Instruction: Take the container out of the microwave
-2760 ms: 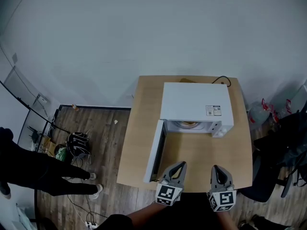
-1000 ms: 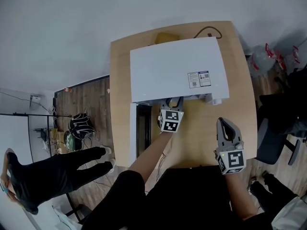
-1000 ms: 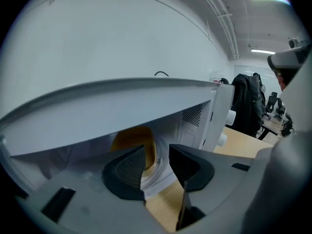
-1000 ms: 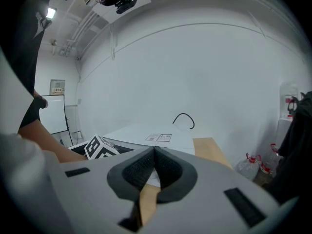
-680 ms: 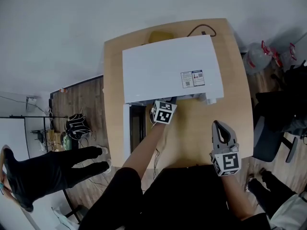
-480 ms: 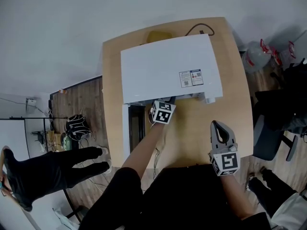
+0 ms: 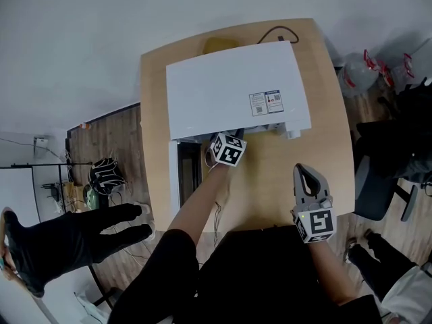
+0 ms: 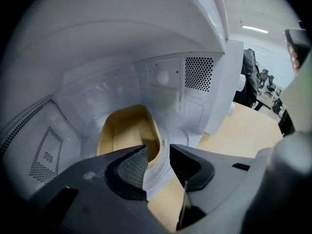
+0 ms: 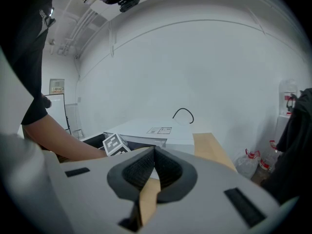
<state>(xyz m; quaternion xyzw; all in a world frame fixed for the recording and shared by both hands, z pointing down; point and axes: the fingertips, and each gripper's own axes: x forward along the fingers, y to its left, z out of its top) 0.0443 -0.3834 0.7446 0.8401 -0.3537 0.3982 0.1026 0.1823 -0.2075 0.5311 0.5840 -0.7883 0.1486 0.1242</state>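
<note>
The white microwave stands on the wooden table with its door swung open to the left. Inside it, a tan container sits on the turntable. My left gripper reaches into the oven mouth with its jaws open, just short of the container's near rim, and nothing is pressed between the pads. From the head view only its marker cube shows, and the fingers are hidden under the oven top. My right gripper hovers over the table's front right, shut and empty.
A black cable and a yellowish thing lie behind the microwave. A person's black-clad legs are on the floor at the left. A water bottle and a black chair stand to the right of the table.
My left gripper has gone from the table's front edge into the microwave opening and sunk a little toward the container. The right gripper has hardly moved.
</note>
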